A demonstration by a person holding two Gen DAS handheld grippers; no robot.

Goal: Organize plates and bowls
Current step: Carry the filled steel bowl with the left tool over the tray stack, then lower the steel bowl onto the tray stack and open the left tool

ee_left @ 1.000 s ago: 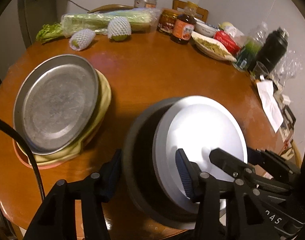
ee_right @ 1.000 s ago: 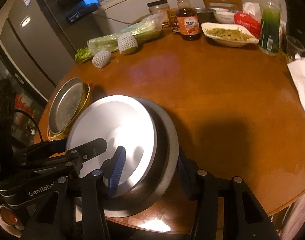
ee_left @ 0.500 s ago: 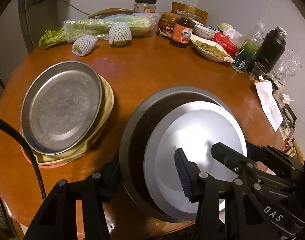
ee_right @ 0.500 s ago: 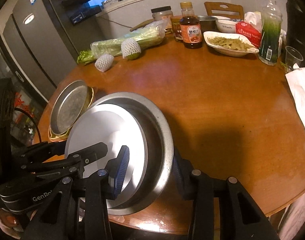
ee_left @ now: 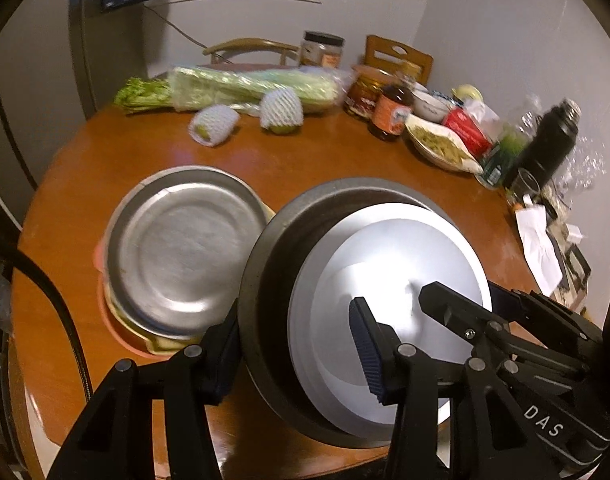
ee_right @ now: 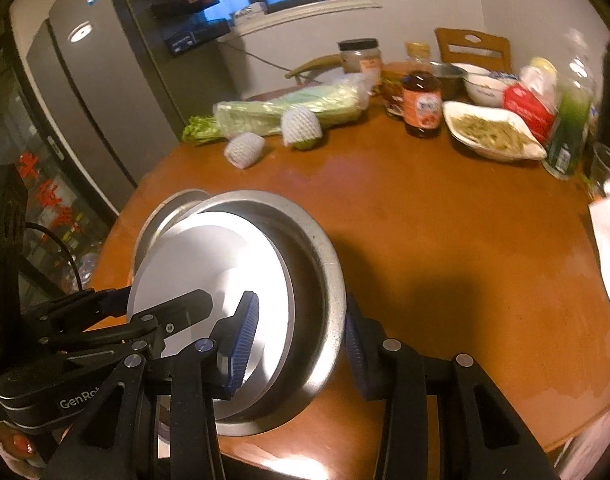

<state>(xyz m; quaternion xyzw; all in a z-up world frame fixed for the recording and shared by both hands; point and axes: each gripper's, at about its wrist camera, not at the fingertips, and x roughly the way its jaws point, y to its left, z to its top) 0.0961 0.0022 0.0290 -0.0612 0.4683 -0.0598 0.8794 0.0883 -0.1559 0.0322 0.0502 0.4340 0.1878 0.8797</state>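
Observation:
Both grippers hold a metal bowl (ee_left: 273, 248) with a white plate (ee_left: 389, 280) lying inside it, lifted and tilted above the round wooden table (ee_left: 305, 160). My left gripper (ee_left: 293, 352) is shut on the bowl's left rim. My right gripper (ee_right: 301, 340) is shut on its right rim; the bowl (ee_right: 325, 264) and plate (ee_right: 213, 264) show there too. To the left sits a stack (ee_left: 185, 248) of a steel plate on yellow and orange dishes. The bowl's edge overlaps that stack.
At the table's far side lie celery (ee_left: 241, 88), two net-wrapped fruits (ee_left: 281, 110), jars and a sauce bottle (ee_left: 389, 114), a dish of food (ee_left: 441, 146), a black flask (ee_left: 553, 140) and paper (ee_left: 541, 248). A fridge (ee_right: 85, 80) stands left.
The bowl with the white plate has been lifted off the table and carried left toward the plate stack, tilting more. Both grippers kept their hold.

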